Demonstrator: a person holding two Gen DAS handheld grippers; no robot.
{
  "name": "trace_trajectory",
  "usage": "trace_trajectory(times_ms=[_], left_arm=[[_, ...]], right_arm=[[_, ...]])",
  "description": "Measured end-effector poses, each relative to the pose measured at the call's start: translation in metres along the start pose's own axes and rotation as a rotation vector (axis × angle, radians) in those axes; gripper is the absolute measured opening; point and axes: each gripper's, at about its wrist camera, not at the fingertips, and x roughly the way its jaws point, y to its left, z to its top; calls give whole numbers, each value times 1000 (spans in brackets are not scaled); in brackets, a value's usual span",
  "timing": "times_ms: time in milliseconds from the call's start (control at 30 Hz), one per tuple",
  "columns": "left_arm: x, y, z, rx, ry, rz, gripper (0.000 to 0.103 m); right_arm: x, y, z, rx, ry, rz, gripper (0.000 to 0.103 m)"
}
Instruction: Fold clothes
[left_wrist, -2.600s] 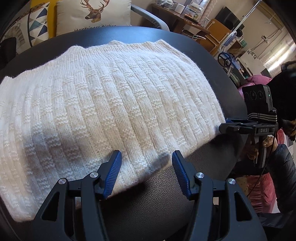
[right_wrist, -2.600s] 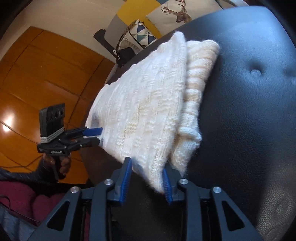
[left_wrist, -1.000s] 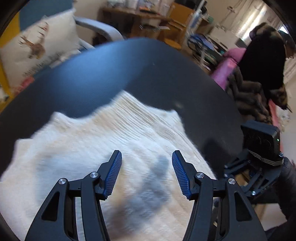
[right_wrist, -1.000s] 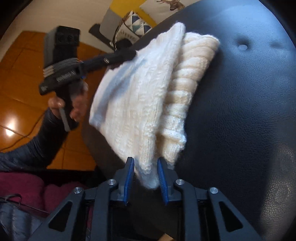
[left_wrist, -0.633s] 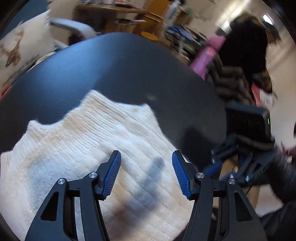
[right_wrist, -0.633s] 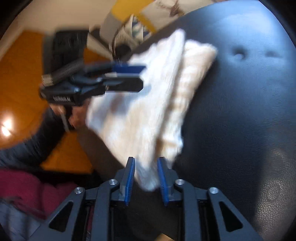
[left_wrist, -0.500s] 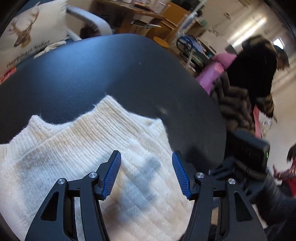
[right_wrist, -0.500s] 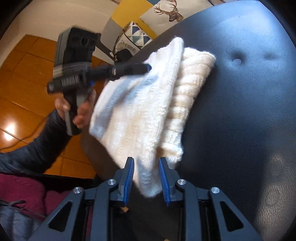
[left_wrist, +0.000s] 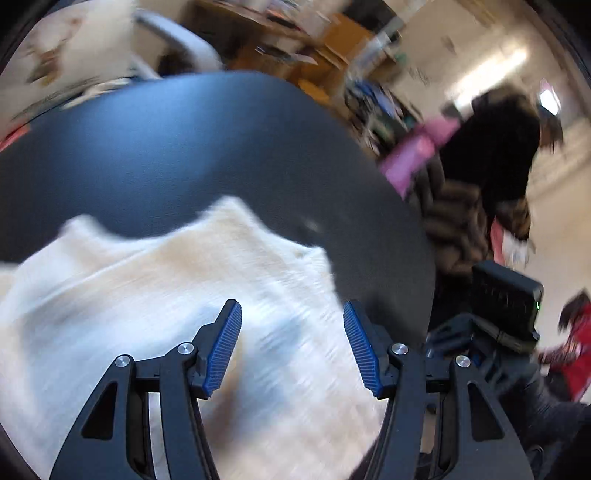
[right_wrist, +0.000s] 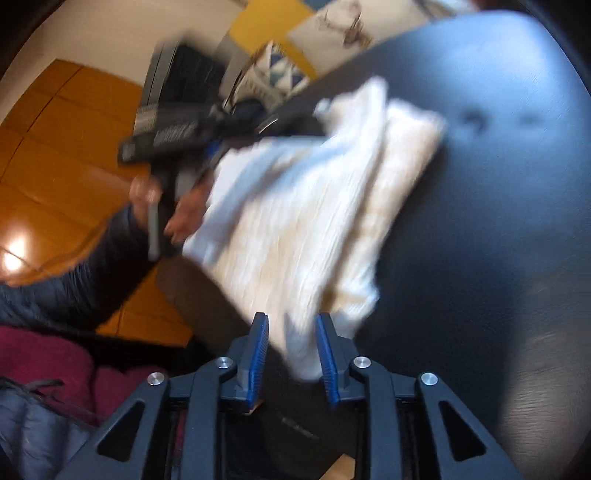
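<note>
Right tongs (right_wrist: 291, 347) pinching the near corner of a folded cream knit sweater (right_wrist: 295, 221); left tongs (left_wrist: 291, 343) spread wide, hovering over the sweater on a black leather tabletop (left_wrist: 184, 147). Beyond: deer cushion (right_wrist: 343, 26), orange wood floor (right_wrist: 55, 147), cluttered wooden desk (left_wrist: 258, 44), blurred dark-clothed person (left_wrist: 495, 147).

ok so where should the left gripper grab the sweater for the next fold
Probably the sweater's thin near edge, not the thick folded roll at its far side. The left gripper hangs open over the flat middle, where there is nothing to pinch; come in low from the near side. The right gripper already straddles a corner.
</note>
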Motion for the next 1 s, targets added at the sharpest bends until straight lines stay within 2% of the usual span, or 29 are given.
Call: trace_trajectory(times_ms=[100,267,367,467,533,633,733,833,900,1000], left_arm=[[-32,26,-25,-63,-70,45,60],[-75,55,-65,-130,-178,174,60],[-86,73,-85,-151,-194,303,60],[-90,106,-94,-190,-160,379,60],[-101,111,-96,-211,-198,343,60],[-126,118,-91,-208,-284,364,60],[-143,151,-77,-262,-314,398,60],[-140,191,-73,-328,-261,458,60],[-134,216,-81,-372,-227,472,59],[-148,210,-90,-368,-293,419,59]], right_arm=[[-23,-3,24,11,-134,-37,31],[0,1,76,-52,-187,-203,27],[17,4,122,-79,-122,-361,26],[69,4,140,-43,16,-569,26],[65,5,141,-18,-5,-568,27],[62,24,148,-35,-54,-522,28],[74,54,159,-106,-62,-474,28],[114,68,170,-174,3,-522,28],[135,60,172,-171,78,-634,28],[142,53,172,-159,80,-660,27]])
